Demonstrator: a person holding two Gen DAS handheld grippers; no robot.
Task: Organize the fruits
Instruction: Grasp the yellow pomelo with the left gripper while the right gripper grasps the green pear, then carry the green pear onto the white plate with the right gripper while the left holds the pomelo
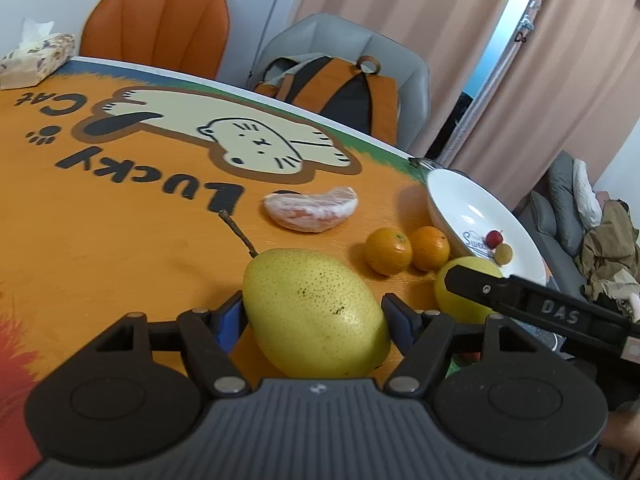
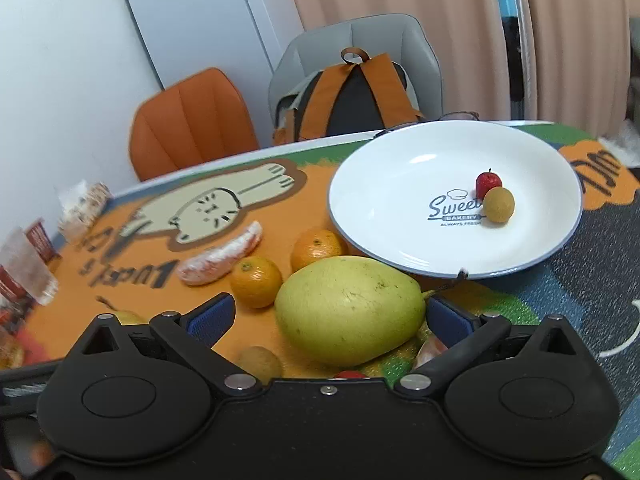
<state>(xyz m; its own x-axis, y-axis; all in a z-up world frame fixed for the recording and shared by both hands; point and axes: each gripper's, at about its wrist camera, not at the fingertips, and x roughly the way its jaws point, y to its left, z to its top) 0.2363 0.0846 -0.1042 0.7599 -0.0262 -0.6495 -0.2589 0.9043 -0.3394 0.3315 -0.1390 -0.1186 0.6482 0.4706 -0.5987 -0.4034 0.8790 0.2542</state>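
**Two grippers, a pear between each pair of fingers**

The left gripper [image 1: 314,312] has its blue-padded fingers [image 1: 230,320] spread around a speckled yellow pear with a brown stem [image 1: 316,312] that lies on its side on the orange cat-print table mat [image 1: 100,220]. The pads sit just beside the skin, and firm contact cannot be confirmed, so the jaws read as released. The right gripper [image 2: 330,314] likewise stands wide apart around a smooth yellow-green pear [image 2: 348,308]; its left pad is clearly away from the fruit, its right pad close to the stem end.

Beyond the yellow-green pear lie two small round oranges [image 2: 256,280], close together, and a peeled orange segment [image 2: 222,256] further out on the mat. The white round plate with "Sweet Bakery" print [image 2: 400,168] sits just behind the fruit, near the table's edge, holding a tiny red fruit [image 2: 488,184] and a small tan round fruit [image 2: 499,204] that touch each other.

In the left wrist view, the right gripper's black finger reaches over the yellow-green pear. Across the table stand an orange chair [image 1: 160,20] and a grey chair [image 1: 360,40] with an orange-and-black backpack [image 1: 340,84]; a tissue box [image 1: 36,56] rests at the far corner.
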